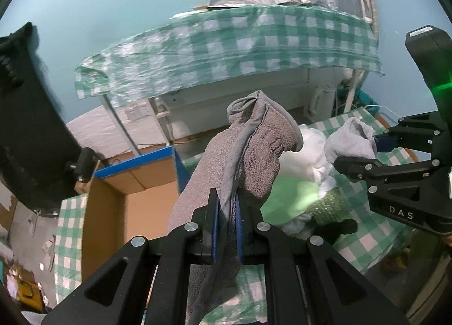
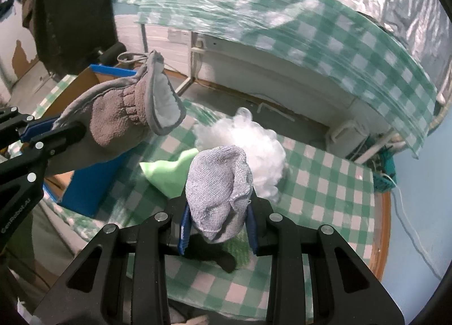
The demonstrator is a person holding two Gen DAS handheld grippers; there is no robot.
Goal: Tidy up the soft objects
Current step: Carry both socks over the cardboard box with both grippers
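Left wrist view: a brown mitt (image 1: 254,152) is clamped in the left claw (image 1: 226,226), raised beside the cardboard box (image 1: 135,192). A grey cloth (image 2: 217,186) is clamped in the right claw (image 2: 217,229) above the bench (image 2: 325,192). Both should be carried over the box before release.

A checked tablecloth (image 2: 325,172) covers the table beside an open cardboard box (image 1: 147,181).

Both the left gripper (image 1: 226,229) and the right gripper (image 2: 217,226) are built of black cut-out linkage arms, studded with silver screws and tipped with blue pads (image 2: 184,227).
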